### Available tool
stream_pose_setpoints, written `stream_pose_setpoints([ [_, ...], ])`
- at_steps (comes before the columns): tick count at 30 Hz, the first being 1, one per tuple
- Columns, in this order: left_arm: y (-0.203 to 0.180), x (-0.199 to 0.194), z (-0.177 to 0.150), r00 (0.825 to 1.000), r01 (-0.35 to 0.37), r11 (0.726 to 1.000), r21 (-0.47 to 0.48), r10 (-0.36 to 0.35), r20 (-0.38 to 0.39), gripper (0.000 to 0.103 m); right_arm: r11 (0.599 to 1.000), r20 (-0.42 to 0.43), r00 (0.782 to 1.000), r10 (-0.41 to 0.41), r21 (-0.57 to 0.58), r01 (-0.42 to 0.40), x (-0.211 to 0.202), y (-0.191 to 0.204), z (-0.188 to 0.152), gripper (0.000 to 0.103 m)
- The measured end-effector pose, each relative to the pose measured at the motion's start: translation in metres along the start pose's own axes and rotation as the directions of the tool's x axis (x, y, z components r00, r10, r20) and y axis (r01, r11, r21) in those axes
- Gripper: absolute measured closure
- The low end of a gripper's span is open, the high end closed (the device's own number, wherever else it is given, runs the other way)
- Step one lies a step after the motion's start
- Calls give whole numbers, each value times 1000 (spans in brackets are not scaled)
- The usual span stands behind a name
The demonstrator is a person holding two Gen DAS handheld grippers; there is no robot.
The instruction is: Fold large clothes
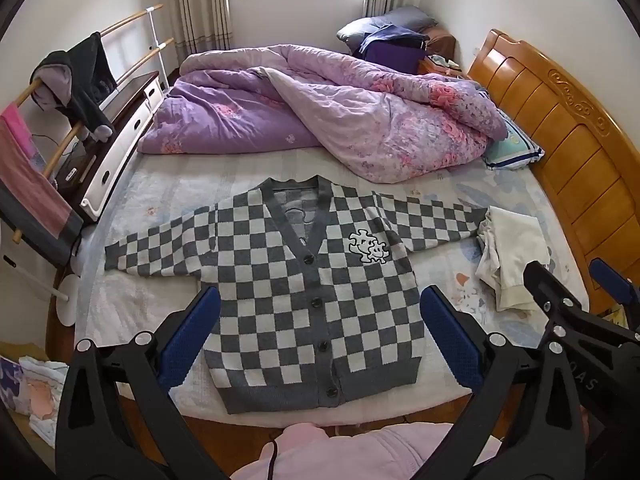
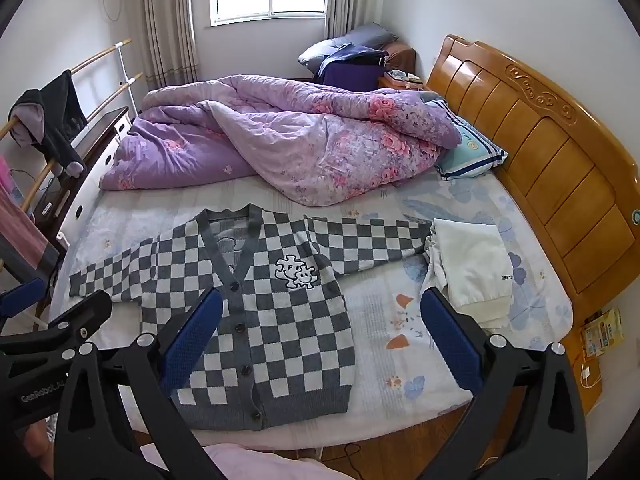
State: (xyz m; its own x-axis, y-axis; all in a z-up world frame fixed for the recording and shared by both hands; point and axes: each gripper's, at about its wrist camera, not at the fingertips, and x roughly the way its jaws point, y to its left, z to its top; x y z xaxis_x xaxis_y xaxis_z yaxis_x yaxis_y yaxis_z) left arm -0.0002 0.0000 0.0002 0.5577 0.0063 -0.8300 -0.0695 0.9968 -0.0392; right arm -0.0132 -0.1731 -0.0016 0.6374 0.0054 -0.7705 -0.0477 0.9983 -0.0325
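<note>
Both my left gripper and right gripper are spread wide, holding nothing. They hang over the checkered cardigan, maybe not touching. White clothes lie beside its sleeve.

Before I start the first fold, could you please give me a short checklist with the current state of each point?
1. Checkered cardigan lies flat, front up, on the bed sheet: ok.
2. Both sleeves spread out sideways: ok.
3. Buttons down the front closed: ok, as far as visible.
4. Left hand-held gripper open and holding nothing: ok.
5. Right hand-held gripper open and holding nothing: ok.
6. Right sleeve free of clutter: not ok; the white garment lies at its cuff, and I cannot tell whether they overlap.
</note>
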Motion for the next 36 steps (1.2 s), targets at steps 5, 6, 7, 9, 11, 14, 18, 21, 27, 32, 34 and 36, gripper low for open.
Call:
stream_pose_setpoints([
  [5,-1,0,0,1000,1,1000,4,-1,0,4,1000,3,1000,3,1,-3,1,0,0,7],
  [6,0,0,0,1000,4,1000,1,-4,0,4,1000,3,1000,4,2,-4,2,0,-1,7],
  [7,0,0,0,1000,6,1000,1,-6,1,4,1000,3,1000,5,3,-5,2,0,-1,7],
  [9,0,-1,0,1000,8,1000,-2,-8,5,4,1000,4,1000,9,5,-9,4,0,-1,7],
  [11,1,0,1,1000,9,1000,-4,-9,8,4,1000,3,1000,0,-2,0,1,1,-1,7],
  [14,1,-1,1,1000,12,1000,-5,-12,10,4,1000,4,1000,2,0,-2,1,0,-1,7],
  [18,1,-1,0,1000,14,1000,-4,-13,12,4,1000,4,1000,0,0,0,1,0,-1,7],
  [21,1,-1,0,1000,14,1000,-5,-14,12,4,1000,3,1000,1,1,-1,2,0,-2,7],
  [27,1,-1,0,1000,13,1000,-7,-13,12,4,1000,0,1000,3,2,-3,2,1,-2,7],
  [32,1,-1,1,1000,13,1000,-6,-13,12,4,1000,-1,1000,4,2,-4,3,1,-2,7],
  [34,1,-1,1,1000,14,1000,-7,-14,12,4,1000,-1,1000,4,1,-4,3,1,-2,7],
  [36,1,-1,1,1000,15,1000,-7,-15,12,4,1000,-2,1000,4,2,-4,3,1,-3,7],
])
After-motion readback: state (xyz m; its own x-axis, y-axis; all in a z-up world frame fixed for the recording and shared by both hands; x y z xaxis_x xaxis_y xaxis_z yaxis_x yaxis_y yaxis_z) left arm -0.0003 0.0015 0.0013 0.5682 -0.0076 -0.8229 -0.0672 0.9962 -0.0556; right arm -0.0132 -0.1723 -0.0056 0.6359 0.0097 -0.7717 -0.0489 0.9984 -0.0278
